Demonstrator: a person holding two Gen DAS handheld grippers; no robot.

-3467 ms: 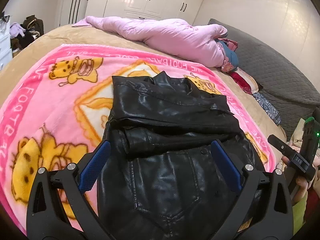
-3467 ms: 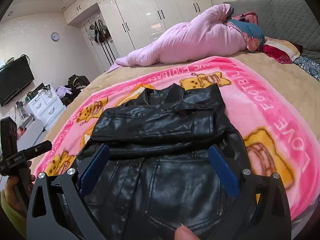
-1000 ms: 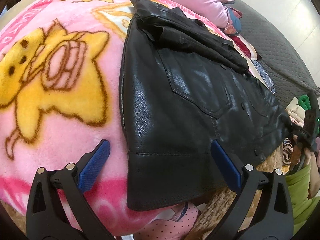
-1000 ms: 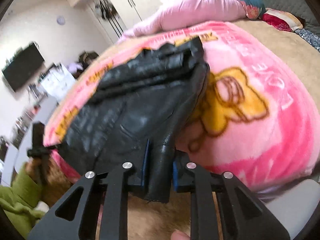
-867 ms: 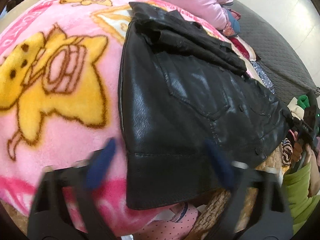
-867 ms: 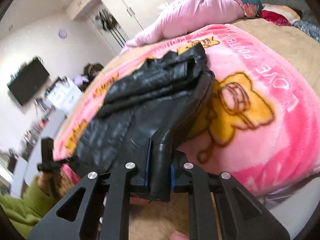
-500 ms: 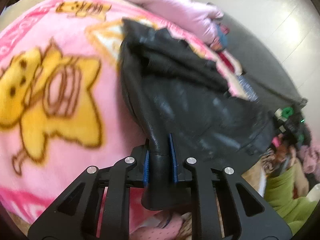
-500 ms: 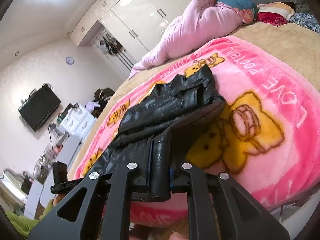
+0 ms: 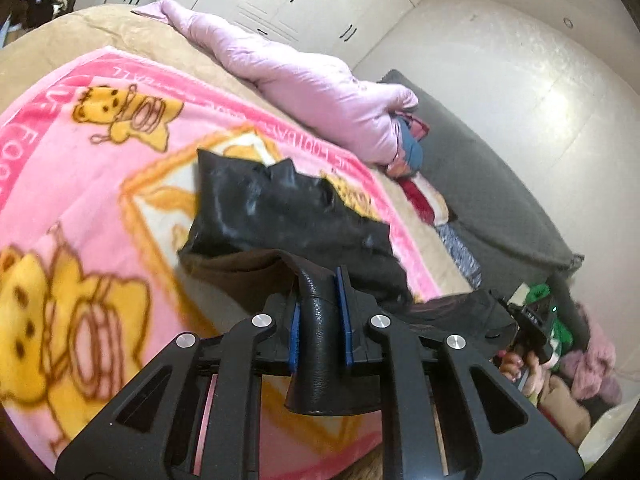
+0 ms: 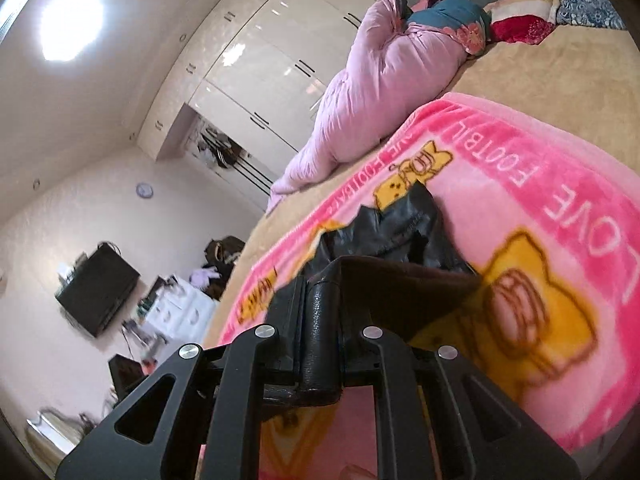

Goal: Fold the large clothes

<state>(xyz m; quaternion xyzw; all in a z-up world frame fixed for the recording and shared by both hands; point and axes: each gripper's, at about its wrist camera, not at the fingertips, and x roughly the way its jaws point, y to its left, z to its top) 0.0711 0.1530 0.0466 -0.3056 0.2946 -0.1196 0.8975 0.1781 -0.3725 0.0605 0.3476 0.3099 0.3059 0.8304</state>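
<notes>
Both tongs went from spread wide over the flat jacket to clamped on its hem, and the hem is now lifted off the bed. Left tongs (image 9: pixel 319 316) clenched on a black leather corner; right tongs (image 10: pixel 320 316) clenched on the opposite corner.

Surface: pink cartoon blanket (image 9: pixel 72 184) spread on a tan bed (image 10: pixel 532 80). White wardrobe doors (image 10: pixel 256 68) on the far wall, ceiling light (image 10: pixel 70 26) up left of the right tongs, wall TV (image 10: pixel 96 292) and white drawers (image 10: pixel 180 312) further left.

Around: pink duvet (image 9: pixel 304 80) bunched beyond the jacket, pillows (image 10: pixel 520 16) at the headboard end, grey headboard (image 9: pixel 480 172) right of the left tongs.

Black leather jacket (image 9: pixel 272 208): collar end lies on the blanket ahead of both tongs, hem end raised, brown lining (image 10: pixel 404 284) exposed underneath and blocking the view of the middle.

Pose: both tongs tilted up, rolled, roughly level with each other. Right hand (image 9: pixel 524 372) with its grip shows at the right edge of the left wrist view.
</notes>
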